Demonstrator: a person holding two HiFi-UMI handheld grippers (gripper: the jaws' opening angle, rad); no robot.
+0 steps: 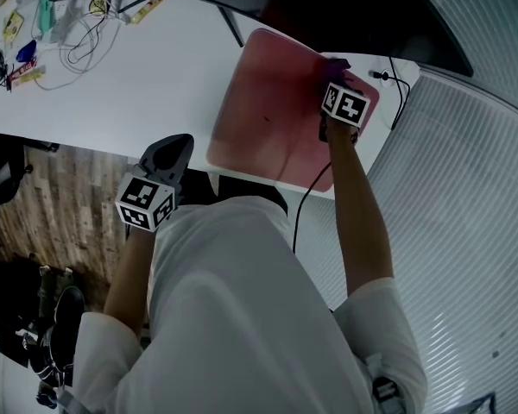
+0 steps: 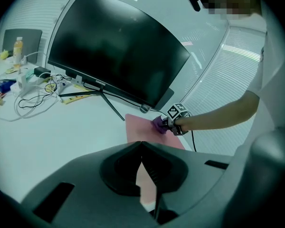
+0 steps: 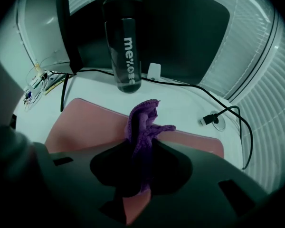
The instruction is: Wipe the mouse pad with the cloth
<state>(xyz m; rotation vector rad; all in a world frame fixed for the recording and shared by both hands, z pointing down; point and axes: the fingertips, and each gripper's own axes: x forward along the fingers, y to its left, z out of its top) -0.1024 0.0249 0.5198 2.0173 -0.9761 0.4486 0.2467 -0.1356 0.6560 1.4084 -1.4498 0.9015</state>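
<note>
White desk [image 1: 155, 84] w/ a pink mouse pad [image 1: 268, 119] laid at its near edge. Closest to the person, the L gripper [image 1: 174, 149] hangs by that edge, left of the pad & clear of it, jaws pressed together w/ nothing between. Further out, the R gripper [image 3: 141, 144] is clamped on a bunched purple cloth [image 3: 143, 120], down at the pad's far right corner. Beyond the pad: a dark bottle [image 3: 124, 42] standing upright, a black cable [image 3: 228, 110] w/ its plug lying on the desk, then a big dark monitor [image 2: 114, 46]. Loose wires & bits [image 1: 69, 33] lie far left.
</note>
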